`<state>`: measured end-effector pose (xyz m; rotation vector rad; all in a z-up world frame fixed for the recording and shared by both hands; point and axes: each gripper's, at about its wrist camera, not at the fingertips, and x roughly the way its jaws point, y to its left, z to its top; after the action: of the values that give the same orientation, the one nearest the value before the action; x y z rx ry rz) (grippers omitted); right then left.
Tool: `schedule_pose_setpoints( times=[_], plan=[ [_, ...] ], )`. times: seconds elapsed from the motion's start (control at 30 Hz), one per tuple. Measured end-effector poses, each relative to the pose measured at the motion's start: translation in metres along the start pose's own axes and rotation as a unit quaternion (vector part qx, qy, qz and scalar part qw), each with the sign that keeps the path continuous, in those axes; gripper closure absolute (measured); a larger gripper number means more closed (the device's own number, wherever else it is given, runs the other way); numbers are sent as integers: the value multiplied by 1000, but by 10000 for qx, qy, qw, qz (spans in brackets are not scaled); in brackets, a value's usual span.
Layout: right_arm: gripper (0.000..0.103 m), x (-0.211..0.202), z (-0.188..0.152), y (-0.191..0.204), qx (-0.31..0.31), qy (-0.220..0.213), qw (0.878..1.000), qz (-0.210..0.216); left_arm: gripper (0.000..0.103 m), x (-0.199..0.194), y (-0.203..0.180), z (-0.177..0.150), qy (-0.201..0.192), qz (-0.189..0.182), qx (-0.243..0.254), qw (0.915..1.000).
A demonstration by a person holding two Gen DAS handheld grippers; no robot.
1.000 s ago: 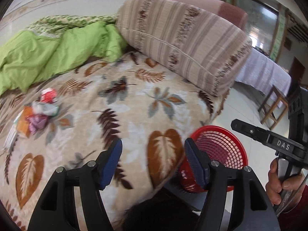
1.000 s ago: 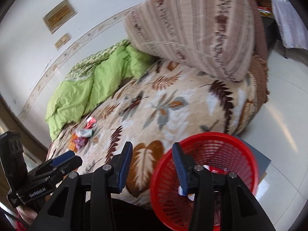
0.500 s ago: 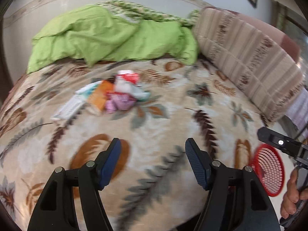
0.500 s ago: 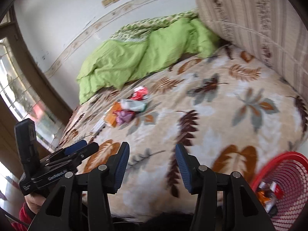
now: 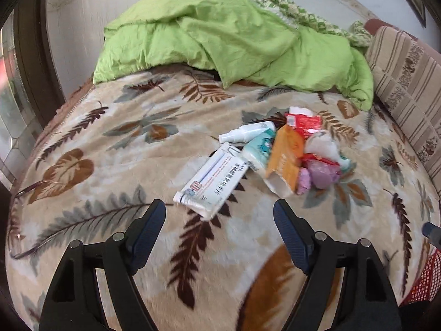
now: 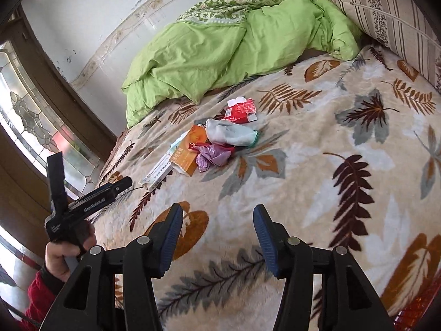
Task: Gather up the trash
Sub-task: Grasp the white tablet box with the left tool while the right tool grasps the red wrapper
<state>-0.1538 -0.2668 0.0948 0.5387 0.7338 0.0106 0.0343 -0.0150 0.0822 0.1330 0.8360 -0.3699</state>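
Observation:
A pile of trash lies on the leaf-patterned blanket: a white toothpaste-style box, a white spray bottle, an orange carton, a red packet, a crumpled white bag and purple plastic. My left gripper is open and empty, just short of the white box. My right gripper is open and empty, well short of the pile, where the orange carton, red packet and purple plastic show. The left gripper's side also shows at the left of the right wrist view.
A red mesh basket shows at the lower right edge and in the right wrist view. A green duvet lies at the back. A striped cushion stands at the right. A window is on the left wall.
Both grippers have swung left from the red basket toward the trash pile. The pile is now nearer and centred. Both stay open and empty.

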Motion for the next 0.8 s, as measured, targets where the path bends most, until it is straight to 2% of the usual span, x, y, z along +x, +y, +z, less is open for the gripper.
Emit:
schedule_pose_setpoints(
  times=[0.13, 0.27, 0.47, 0.57, 0.67, 0.8],
  plan=[
    [47, 14, 2, -4, 16, 54, 10000, -32, 23, 38, 6, 7, 180, 160, 172, 9996],
    [47, 26, -4, -14, 48, 146, 9998, -156, 23, 67, 6, 9, 381, 142, 291, 9988],
    [47, 30, -2, -19, 123, 154, 9997, -112, 24, 91, -1, 12, 490, 267, 443, 9975],
    [47, 35, -2, -20, 149, 224, 9996, -88, 37, 93, -6, 13, 450, 317, 449, 9975],
    [47, 39, -2, -19, 185, 257, 9995, -73, 45, 89, -11, 10, 471, 444, 398, 9971],
    [47, 43, -1, -15, 139, 288, 9995, -63, 48, 70, -9, -2, 618, 352, -13, 9975]
  ],
)
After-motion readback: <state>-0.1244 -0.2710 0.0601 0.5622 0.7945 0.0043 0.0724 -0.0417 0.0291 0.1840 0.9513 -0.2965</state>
